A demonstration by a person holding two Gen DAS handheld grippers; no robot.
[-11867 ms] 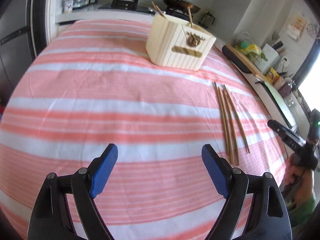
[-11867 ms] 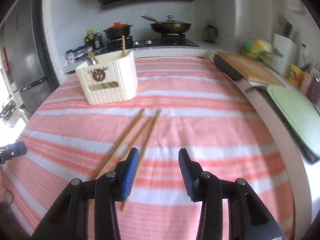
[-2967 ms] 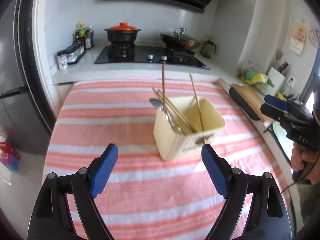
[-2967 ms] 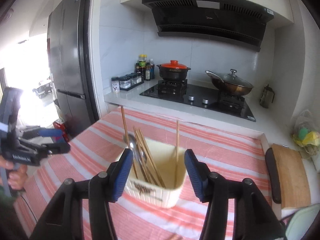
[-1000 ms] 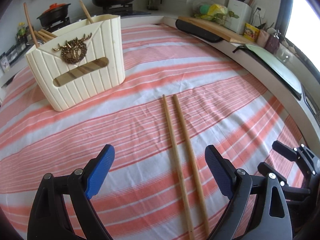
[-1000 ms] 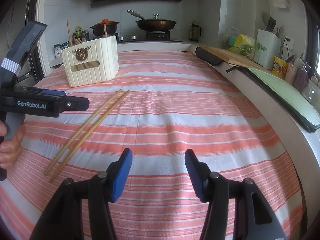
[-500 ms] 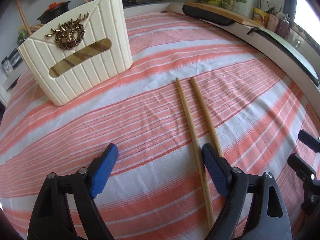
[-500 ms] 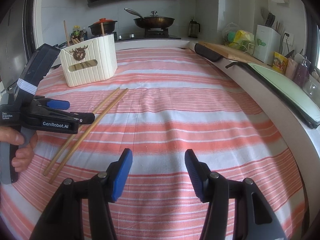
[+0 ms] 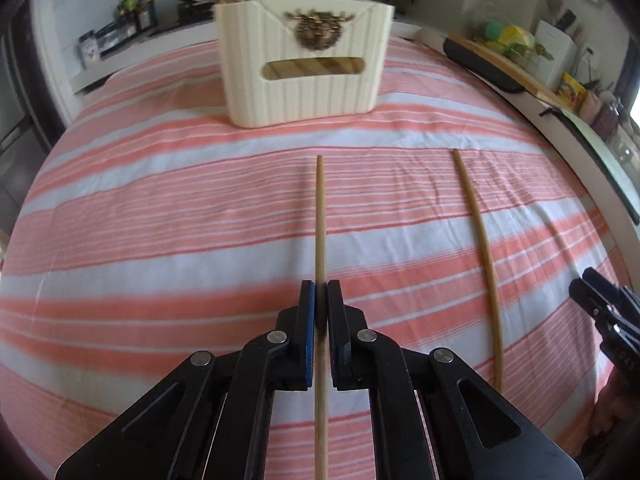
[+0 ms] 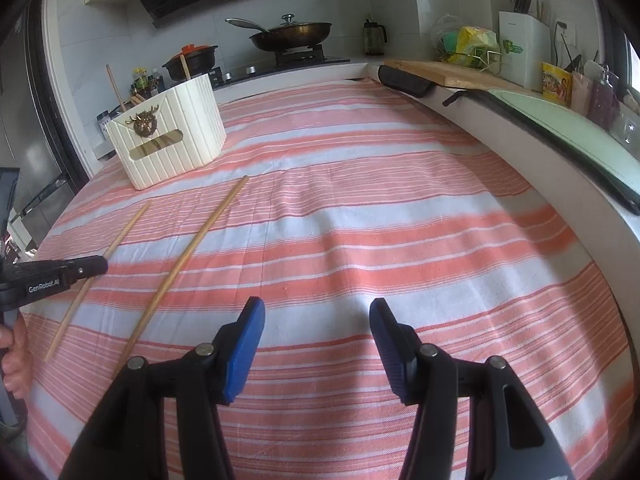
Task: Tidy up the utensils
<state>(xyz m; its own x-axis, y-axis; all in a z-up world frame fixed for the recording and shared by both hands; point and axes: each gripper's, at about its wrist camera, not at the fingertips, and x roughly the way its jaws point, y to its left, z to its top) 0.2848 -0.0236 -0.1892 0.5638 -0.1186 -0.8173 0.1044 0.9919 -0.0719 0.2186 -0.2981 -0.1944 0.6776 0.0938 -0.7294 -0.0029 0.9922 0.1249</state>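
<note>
Left claw (image 9: 319, 292) newly around chopstick (image 9: 319, 216)

Two chopsticks (image 10: 182, 260) on striped cloth (image 10: 360, 240)

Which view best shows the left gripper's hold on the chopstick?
The left wrist view: the left gripper is shut on the chopstick, pads both sides. The right wrist view shows only its side, hiding the pads.

In the left wrist view, the utensil holder (image 9: 306, 68) stands at upper centre on the worktop (image 9: 160, 208), chopsticks upright inside. One chopstick (image 9: 319, 216) runs down the frame's middle between the left gripper (image 9: 319, 300); a second chopstick (image 9: 480, 248) lies right, well apart.
</note>
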